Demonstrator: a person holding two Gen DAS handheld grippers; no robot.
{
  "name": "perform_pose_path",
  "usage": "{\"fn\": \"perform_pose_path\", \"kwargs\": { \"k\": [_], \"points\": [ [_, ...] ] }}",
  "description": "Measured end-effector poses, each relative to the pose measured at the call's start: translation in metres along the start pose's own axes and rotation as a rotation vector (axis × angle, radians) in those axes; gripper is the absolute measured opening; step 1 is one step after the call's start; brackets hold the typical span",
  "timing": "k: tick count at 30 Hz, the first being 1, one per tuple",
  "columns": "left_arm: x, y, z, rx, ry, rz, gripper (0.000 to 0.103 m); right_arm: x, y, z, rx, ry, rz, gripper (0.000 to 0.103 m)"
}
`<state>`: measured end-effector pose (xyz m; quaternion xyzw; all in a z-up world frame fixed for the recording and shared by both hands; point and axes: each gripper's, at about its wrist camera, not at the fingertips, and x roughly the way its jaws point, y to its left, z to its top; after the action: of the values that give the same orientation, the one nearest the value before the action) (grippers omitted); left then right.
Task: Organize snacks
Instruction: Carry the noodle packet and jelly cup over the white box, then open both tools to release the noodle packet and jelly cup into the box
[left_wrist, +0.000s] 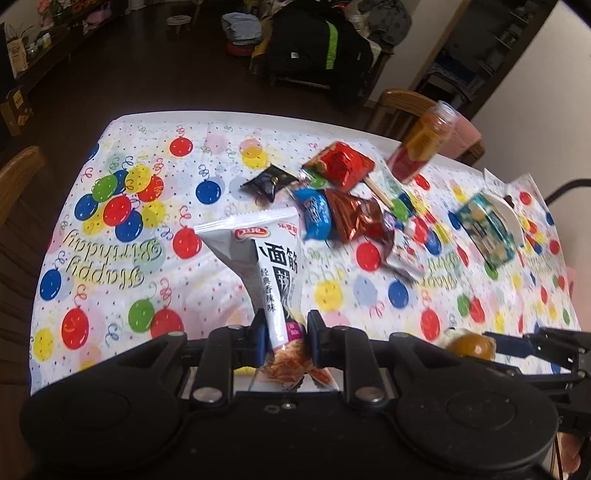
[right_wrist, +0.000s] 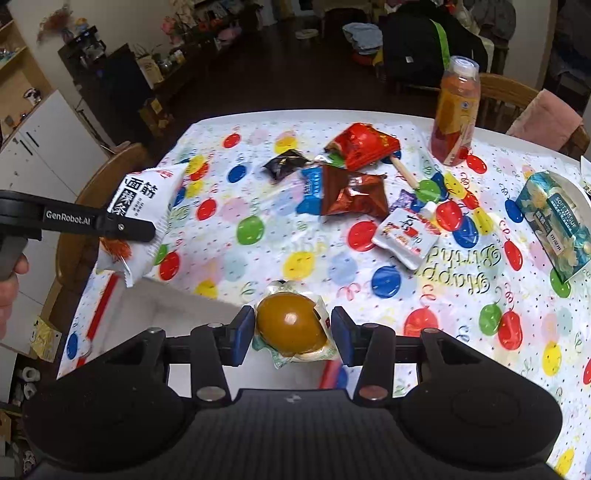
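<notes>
Table (right_wrist: 258, 122) under balloon cloth, cluttered room behind. Left hand-held gripper (left_wrist: 284, 338) clamped on white snack bag (left_wrist: 273, 273); right hand-held gripper (right_wrist: 291, 332) pinching packaged egg (right_wrist: 291, 328). About 6 snacks (right_wrist: 351, 184) left mid-table, unsorted.

A tablecloth (right_wrist: 258, 273) with bright balloons and "Happy Birthday" words covers the table. A pack of soft tissue (right_wrist: 557, 225) lies near its right edge. Wooden chairs (right_wrist: 99, 192) stand around the table, and one has a pink cloth (right_wrist: 546, 118) on it.
</notes>
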<state>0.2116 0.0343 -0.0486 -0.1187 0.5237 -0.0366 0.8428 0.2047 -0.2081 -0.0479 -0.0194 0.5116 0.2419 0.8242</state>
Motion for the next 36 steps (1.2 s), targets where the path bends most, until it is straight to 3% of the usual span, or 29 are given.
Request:
{"fn": "perform_pose_path", "kwargs": {
  "k": [3,4,13,23,29,36],
  "points": [
    [-0.01,0.002,-0.014,0.016,0.002,-0.01,0.02,-0.004,0.012,-0.008,-0.009,-0.002,0.006,0.045],
    [-0.014,0.002,-0.019,0.022,0.001,-0.012,0.02,-0.005,0.016,-0.011,-0.012,-0.002,0.007,0.039],
    [-0.028,-0.002,-0.066,0.085,0.031,-0.053,0.02,0.003,0.041,-0.042,-0.027,0.032,0.014,0.039],
    [0.005,-0.01,-0.115,0.188,0.129,-0.026,0.02,0.045,0.045,-0.072,-0.021,0.099,-0.028,0.039],
    [0.03,-0.008,-0.125,0.215,0.158,0.024,0.02,0.068,0.044,-0.084,-0.006,0.129,-0.046,0.039],
    [0.055,-0.003,-0.132,0.224,0.195,0.061,0.02,0.074,0.058,-0.086,-0.063,0.106,-0.091,0.039]
  ]
}}
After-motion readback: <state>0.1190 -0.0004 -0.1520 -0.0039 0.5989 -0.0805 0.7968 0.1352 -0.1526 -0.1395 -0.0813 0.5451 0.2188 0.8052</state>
